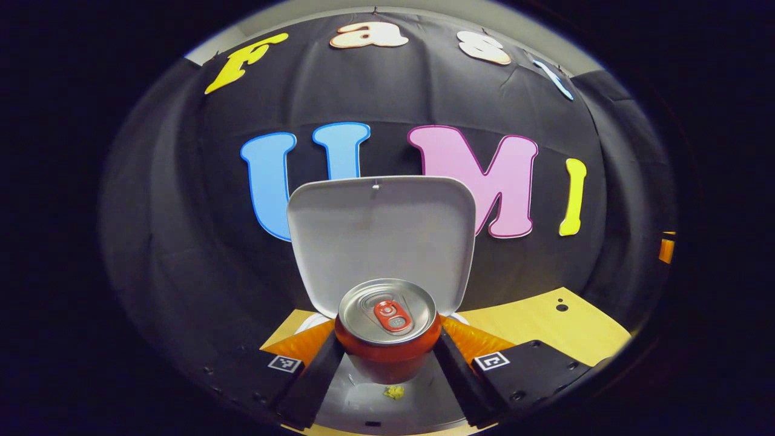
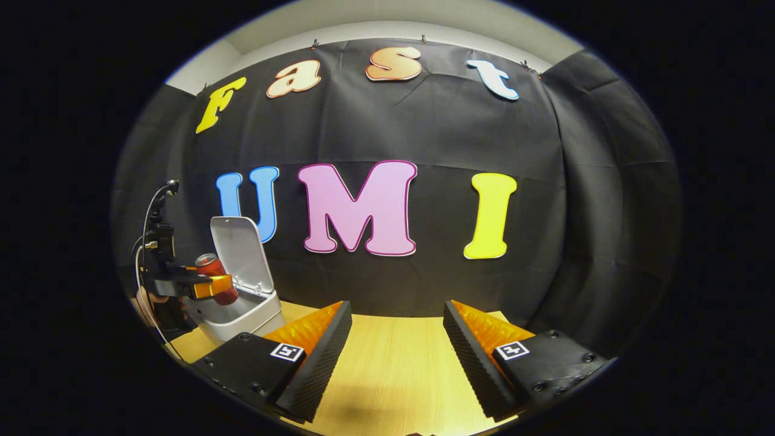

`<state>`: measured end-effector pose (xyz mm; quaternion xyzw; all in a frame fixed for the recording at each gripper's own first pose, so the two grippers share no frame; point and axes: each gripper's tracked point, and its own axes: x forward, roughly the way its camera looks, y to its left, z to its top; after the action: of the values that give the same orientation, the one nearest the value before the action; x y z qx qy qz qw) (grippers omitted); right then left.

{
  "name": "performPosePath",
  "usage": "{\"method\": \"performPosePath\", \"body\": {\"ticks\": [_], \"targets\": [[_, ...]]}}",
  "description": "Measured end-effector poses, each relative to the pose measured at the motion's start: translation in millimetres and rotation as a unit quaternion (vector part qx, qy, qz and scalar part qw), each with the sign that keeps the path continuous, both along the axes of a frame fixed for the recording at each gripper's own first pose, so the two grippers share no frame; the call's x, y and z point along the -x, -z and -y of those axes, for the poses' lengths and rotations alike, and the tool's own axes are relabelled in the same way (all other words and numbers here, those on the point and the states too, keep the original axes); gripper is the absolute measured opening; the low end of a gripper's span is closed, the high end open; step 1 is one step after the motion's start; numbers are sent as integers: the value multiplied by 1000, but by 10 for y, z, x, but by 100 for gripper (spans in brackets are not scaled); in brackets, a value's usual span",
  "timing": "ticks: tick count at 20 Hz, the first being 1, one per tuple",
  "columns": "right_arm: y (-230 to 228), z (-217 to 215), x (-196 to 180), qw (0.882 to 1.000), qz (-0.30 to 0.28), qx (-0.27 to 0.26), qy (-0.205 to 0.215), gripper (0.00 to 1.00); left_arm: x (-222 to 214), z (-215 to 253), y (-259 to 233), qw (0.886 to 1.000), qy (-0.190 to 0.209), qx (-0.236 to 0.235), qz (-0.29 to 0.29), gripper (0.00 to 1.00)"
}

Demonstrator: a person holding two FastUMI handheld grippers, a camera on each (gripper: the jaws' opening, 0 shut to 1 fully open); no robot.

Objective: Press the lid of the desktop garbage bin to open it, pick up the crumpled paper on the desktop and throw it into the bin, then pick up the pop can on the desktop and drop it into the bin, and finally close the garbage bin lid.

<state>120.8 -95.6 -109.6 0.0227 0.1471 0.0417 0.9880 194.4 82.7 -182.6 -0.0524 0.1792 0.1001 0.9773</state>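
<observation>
A: Your left tool [image 1: 387, 357] has the pop can [image 1: 387, 330] clamped, a finger pressed on each side, the can upright with its pull tab facing up.

B: And it hangs right over the open garbage bin [image 1: 363, 399]. Below the can you can see the crumpled paper [image 1: 393, 392] lying on the bin's floor.

A: The lid [image 1: 381, 236] stands up behind the can, tipped back toward the booth wall.

B: Moving to your right gripper view: far on the left there's that same left tool [image 2: 209, 286] with the can [image 2: 215, 272] in its fingers, held above the bin [image 2: 242, 318], whose lid [image 2: 239, 248] is raised.

A: A hand [image 2: 145, 301] shows just behind that tool, low at the edge.

B: Your right tool [image 2: 396, 357] is spread wide, nothing between the fingers, hovering over bare wooden desk [image 2: 393, 363], well apart from the bin.

A: The bin sits on the desk near the wall.
</observation>
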Motion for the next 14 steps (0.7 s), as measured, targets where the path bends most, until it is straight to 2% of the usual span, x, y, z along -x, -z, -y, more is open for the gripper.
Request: {"method": "performPosePath", "body": {"ticks": [2, 4, 7, 11, 14], "targets": [[2, -26, 54, 1000, -6, -3, 4, 98, 3, 7, 24, 1000, 4, 7, 3, 88], [31, -36, 134, 1000, -11, -5, 9, 98, -38, -22, -21, 1000, 7, -10, 7, 90], [57, -45, 226, 1000, -18, 0, 10, 98, -45, -132, -237, 999, -14, -28, 29, 90], [-4, -171, 121, 1000, -12, 4, -11, 98, -107, -297, -1020, 992, -40, -46, 112, 90], [-92, -315, -2, 999, -3, -17, -27, 98, -232, -289, -1472, 987, -17, -53, 148, 89]]}}
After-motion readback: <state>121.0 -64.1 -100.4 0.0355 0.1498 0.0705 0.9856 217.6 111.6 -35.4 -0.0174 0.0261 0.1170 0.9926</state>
